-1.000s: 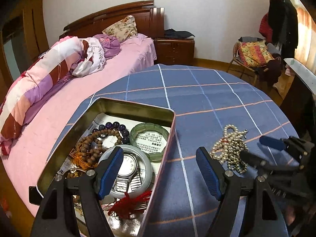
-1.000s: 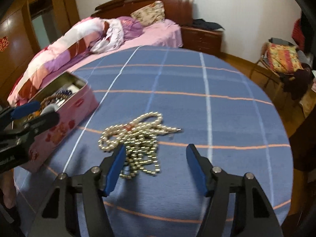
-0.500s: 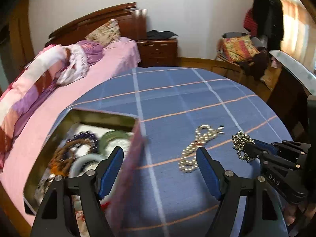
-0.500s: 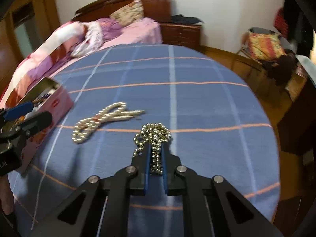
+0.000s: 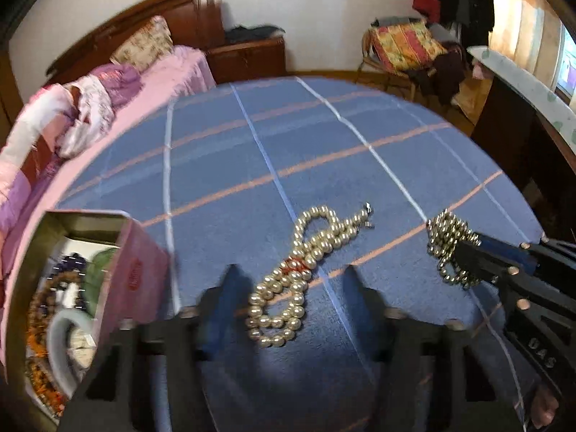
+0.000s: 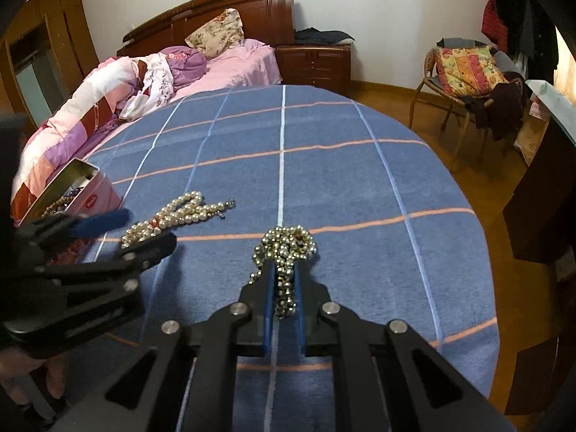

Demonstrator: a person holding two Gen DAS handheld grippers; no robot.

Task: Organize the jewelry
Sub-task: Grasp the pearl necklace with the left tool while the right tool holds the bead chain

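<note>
**Bead bunch pinched, pearl strand lying loose on the table**

The round table [image 6: 360,187], covered in blue cloth with white and orange grid lines, fills most of both views, with a pink-sheeted wooden bed [image 6: 230,61] behind it. At the table's left edge sits an open rectangular pink metal tin [image 5: 133,270]; brown wooden beads, dark purple beads, a pale green bangle and a white ring-shaped piece lie inside it, blurred in the left wrist view.

The left hand-held gripper [image 5: 291,306] stands spread wide just over the cloth, its two blue-padded fingers on either side of the near end of a looped strand of cream pearl-like beads [image 5: 302,270], not touching it. That strand lies flat on the table between the tin and the right hand-held gripper [image 6: 284,288].

The right hand-held gripper is clenched on a bunched chain of small metallic gold-toned beads [image 6: 286,248]; the bunch bulges beyond the fingertips, and whether it rests on the cloth cannot be told.
</note>
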